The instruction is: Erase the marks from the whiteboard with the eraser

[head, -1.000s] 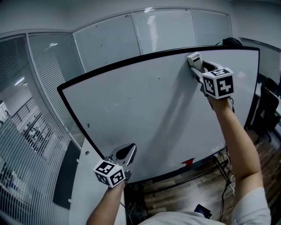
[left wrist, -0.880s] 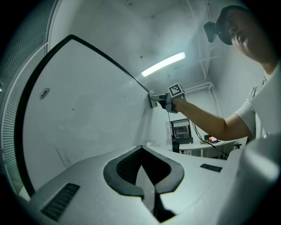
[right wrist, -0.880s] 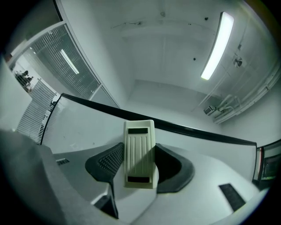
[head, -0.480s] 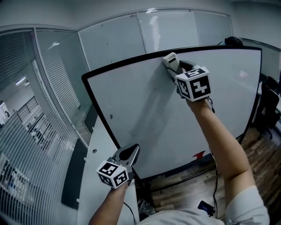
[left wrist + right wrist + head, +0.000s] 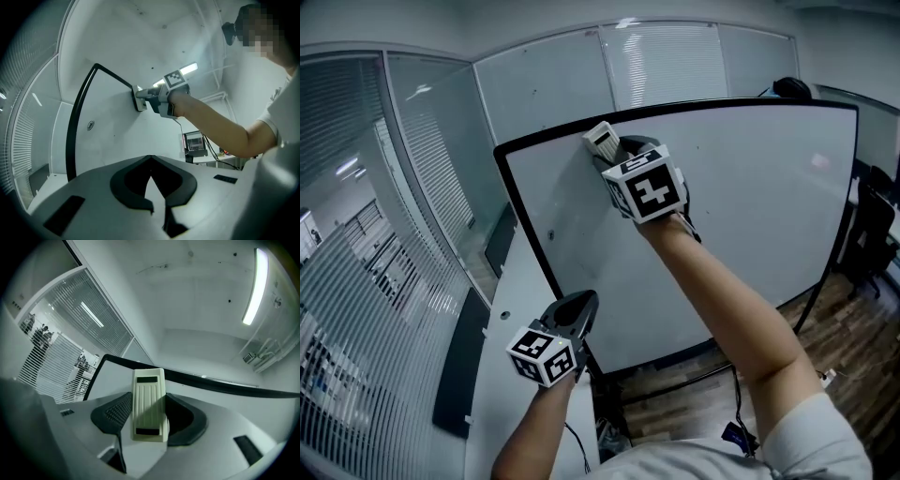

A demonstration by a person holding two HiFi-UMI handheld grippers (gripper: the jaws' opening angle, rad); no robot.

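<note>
Right gripper: jaws pinch eraser on whiteboard
Left gripper: jaws closed, empty
Board logo: too tiny to read

Eraser underside hidden against whiteboard

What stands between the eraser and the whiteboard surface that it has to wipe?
Nothing visible does. The right gripper holds the eraser against the whiteboard near its upper left corner, and nothing covers the rest of the board's face. The left gripper, empty, is near the lower left edge.
</note>
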